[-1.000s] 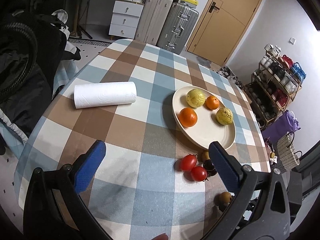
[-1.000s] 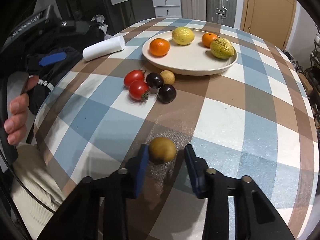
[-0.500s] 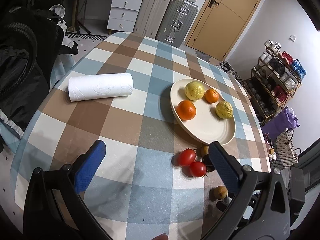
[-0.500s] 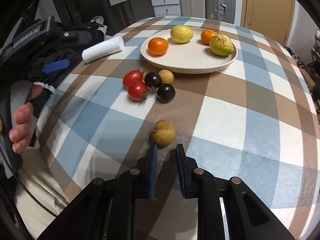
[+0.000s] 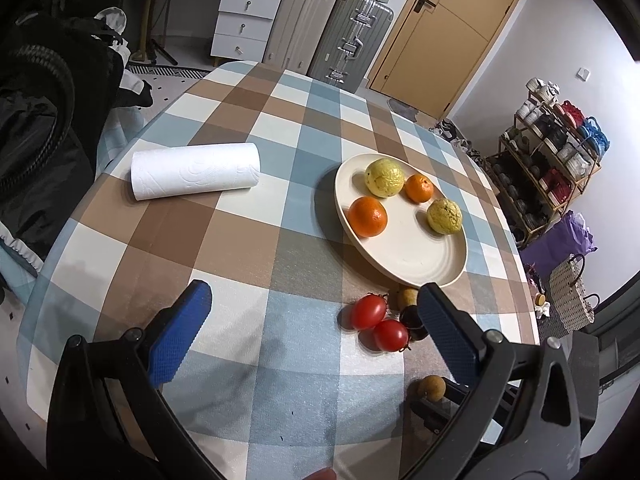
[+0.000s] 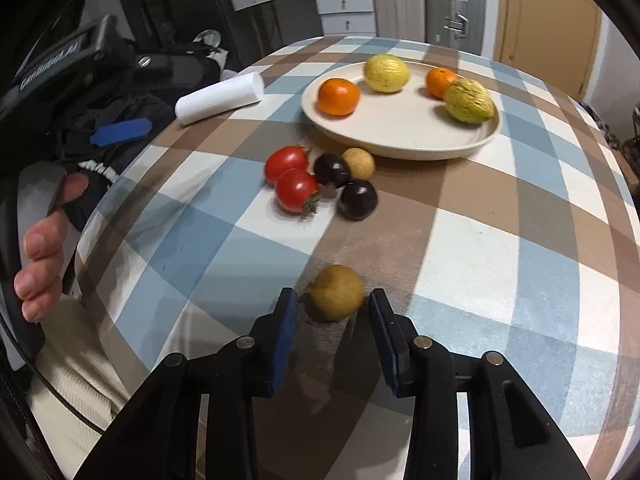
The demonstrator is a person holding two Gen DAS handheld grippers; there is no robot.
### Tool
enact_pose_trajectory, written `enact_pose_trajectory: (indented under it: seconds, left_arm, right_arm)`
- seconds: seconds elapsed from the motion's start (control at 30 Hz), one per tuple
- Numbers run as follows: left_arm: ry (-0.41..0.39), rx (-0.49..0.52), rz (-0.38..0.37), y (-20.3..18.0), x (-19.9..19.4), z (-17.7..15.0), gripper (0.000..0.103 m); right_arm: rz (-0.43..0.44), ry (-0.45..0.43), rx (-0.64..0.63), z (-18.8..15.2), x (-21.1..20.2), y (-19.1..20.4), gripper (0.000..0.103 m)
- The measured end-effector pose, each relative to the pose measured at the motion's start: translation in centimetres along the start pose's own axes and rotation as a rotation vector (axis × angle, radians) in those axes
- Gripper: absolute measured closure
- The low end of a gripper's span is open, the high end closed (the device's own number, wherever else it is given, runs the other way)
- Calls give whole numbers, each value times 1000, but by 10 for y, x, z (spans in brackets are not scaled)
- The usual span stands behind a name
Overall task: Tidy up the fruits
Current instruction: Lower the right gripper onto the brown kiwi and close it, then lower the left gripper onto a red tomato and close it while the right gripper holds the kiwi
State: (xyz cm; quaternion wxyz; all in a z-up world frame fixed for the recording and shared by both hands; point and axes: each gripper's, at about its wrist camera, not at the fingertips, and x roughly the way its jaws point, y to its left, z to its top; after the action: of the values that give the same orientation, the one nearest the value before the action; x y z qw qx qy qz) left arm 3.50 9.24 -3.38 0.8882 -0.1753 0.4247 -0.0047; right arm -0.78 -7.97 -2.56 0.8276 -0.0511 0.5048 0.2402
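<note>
Two grippers: right gripper [image 6: 333,300] reopening astride brown fruit [image 6: 336,291] after closing; left gripper [image 5: 312,312] wide apart.

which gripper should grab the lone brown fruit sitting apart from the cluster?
Right. The right gripper already straddles the lone brown fruit, jaws opening, pads not pressing it. The left gripper hangs wide open over bare tablecloth, off to the side.

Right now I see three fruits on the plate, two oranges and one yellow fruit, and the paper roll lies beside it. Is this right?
Not quite. The plate holds four fruits, not three: two oranges and two yellow fruits. The left wrist view shows all four clearly. The rest stands: the paper roll lies beside the plate.
</note>
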Motion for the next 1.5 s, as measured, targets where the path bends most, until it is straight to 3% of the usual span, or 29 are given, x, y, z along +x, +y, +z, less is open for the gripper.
enact_pose_trajectory:
  seconds: [0.03,0.43,0.63,1.03,1.43,1.5]
  left_arm:
    - [1,3,3,-1,1,0,0]
    - [94,47,34,-8,35,-6,0]
    - [181,36,-10,-11,63,-9,1]
    - [233,24,-80,-13,83,-11,17]
    - [259,55,-153,-21,89,-13,56]
    - [252,70,-153,-23,87,-13,70]
  right_arm:
    - [-5,-1,-9,0,0,2,73]
    - [-31,-42,5,3,-9,-1,73]
    - [-24,-87,48,6,-25,-10,73]
    - [-2,-123,39,5,-38,-9,73]
    - [2,-133,43,5,-42,-9,73]
    - [1,-132,43,5,-42,-9,73]
